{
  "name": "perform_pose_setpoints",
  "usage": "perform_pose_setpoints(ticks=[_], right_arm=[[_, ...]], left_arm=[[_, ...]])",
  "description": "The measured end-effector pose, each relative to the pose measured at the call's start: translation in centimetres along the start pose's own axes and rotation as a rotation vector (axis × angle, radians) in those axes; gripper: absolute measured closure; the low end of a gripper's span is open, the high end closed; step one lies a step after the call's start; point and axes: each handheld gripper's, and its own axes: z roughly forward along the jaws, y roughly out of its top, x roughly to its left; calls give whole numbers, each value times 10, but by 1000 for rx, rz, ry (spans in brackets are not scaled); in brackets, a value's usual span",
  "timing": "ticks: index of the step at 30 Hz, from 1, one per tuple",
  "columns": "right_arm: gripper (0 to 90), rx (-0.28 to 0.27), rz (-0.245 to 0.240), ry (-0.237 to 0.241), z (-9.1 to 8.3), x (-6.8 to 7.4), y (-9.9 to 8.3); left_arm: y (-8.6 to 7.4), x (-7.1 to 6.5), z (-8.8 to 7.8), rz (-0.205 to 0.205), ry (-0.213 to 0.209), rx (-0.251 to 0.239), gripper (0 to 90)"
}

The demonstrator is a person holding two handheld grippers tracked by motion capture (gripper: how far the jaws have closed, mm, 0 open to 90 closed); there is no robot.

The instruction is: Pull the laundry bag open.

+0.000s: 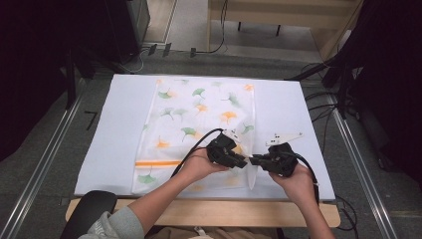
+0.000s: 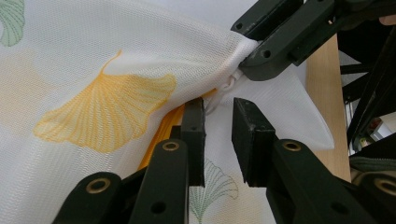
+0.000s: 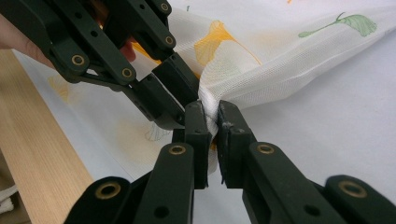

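Note:
A white mesh bag [image 1: 199, 114] printed with green and orange ginkgo leaves lies flat on the white table cover [image 1: 288, 109]. An orange zipper band [image 1: 157, 163] runs along its near end. My right gripper [image 3: 211, 109] is shut on a bunched fold of the mesh at the bag's near right corner and lifts it a little. My left gripper [image 2: 218, 105] faces it tip to tip, its jaws a narrow gap apart. A small white zipper pull [image 2: 229, 84] sits just beyond that gap. In the high view the left gripper [image 1: 244, 162] and right gripper [image 1: 254, 160] meet over that corner.
The wooden table edge [image 1: 224, 209] runs under the person's forearms. A black chair part [image 1: 89, 209] sits at the bottom left. Metal rails [image 1: 50, 149] flank the table, and cables [image 1: 323, 104] lie on the floor to the right.

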Motion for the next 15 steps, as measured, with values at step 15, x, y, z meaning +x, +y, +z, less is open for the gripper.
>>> perform_pose_setpoints(ticks=[15], right_arm=[[857, 5, -2, -4, -1, -2, -3]], left_arm=[[5, 0, 4, -44, -29, -9, 884]])
